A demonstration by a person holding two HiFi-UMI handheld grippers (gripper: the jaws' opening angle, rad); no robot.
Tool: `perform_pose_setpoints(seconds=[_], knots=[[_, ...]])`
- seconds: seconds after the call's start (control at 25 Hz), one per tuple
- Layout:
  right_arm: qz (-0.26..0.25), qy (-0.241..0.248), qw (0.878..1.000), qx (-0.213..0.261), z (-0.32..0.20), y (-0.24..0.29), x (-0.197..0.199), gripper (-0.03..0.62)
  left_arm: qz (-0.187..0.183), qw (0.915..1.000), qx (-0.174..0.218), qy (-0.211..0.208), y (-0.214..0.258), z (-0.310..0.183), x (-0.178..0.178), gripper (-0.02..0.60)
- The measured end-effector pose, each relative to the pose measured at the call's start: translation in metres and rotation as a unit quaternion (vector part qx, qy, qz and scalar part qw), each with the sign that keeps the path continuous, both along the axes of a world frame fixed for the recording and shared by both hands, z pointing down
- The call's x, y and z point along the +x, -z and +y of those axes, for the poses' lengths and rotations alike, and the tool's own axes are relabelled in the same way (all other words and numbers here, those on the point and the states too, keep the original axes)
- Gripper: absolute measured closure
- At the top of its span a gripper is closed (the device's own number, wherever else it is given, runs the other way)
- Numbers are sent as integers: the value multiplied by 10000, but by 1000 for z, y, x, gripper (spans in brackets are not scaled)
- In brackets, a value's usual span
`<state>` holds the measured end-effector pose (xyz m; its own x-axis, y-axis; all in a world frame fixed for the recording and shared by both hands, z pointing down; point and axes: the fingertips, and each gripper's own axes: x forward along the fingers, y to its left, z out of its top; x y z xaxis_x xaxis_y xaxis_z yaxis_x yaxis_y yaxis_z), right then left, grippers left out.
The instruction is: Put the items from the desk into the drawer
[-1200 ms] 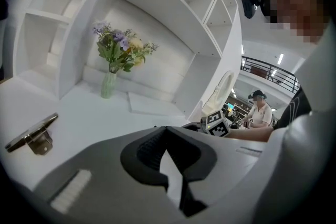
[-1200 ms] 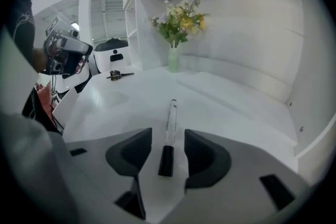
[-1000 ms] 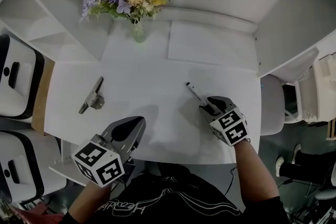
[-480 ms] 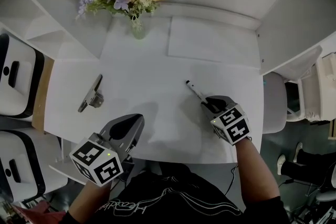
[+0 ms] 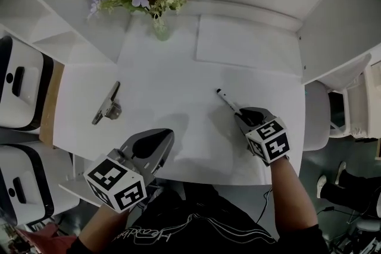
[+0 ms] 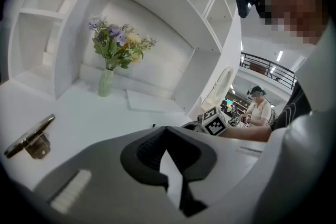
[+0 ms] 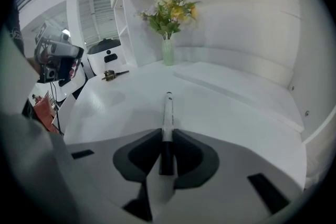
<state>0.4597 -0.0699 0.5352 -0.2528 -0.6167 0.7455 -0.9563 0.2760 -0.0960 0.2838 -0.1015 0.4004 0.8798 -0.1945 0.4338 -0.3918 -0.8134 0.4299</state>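
A white pen [image 5: 226,101] with a dark rear end points away over the white desk [image 5: 178,86], and my right gripper [image 5: 243,117] is shut on that rear end. In the right gripper view the pen [image 7: 167,110] runs straight out from between the closed jaws of the right gripper [image 7: 167,136]. A metal stapler-like piece [image 5: 107,105] lies on the desk's left side, also seen as the metal piece [image 6: 31,137] low on the left. My left gripper [image 5: 156,141] sits at the desk's front edge, shut and holding nothing; its tips [image 6: 165,134] meet. No drawer is clearly visible.
A glass vase of flowers [image 5: 159,25] stands at the back of the desk, with a flat white sheet [image 5: 250,44] lying to its right. White shelf walls [image 5: 53,33] flank the desk. Black-and-white chairs [image 5: 21,83] stand at the left. A person [image 6: 259,110] stands far off.
The head camera has shifted a little. Both grippers stay roughly where they were, the right one still shut on the pen.
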Motion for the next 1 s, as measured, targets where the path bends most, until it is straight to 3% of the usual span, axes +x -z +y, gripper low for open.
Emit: perform_pose_setpoints(seconds=[0.24,0.48,0.8,1.0], knots=[[-141,-233,9996,111,-1,15,-10,519,-12,10000,65,-13,4,9,-25,574],[-339,-246,9979,485,-8,49,-45,519,104,9996,60,268,10,8,-64,573],[-715,-120,9911,1120,-20,117,-122,519,316,9981,266,464,39,18,-130,574],[-729,246,9871,1406,-28,149,-184,519,398,9955,320,798,54,20,-183,574]])
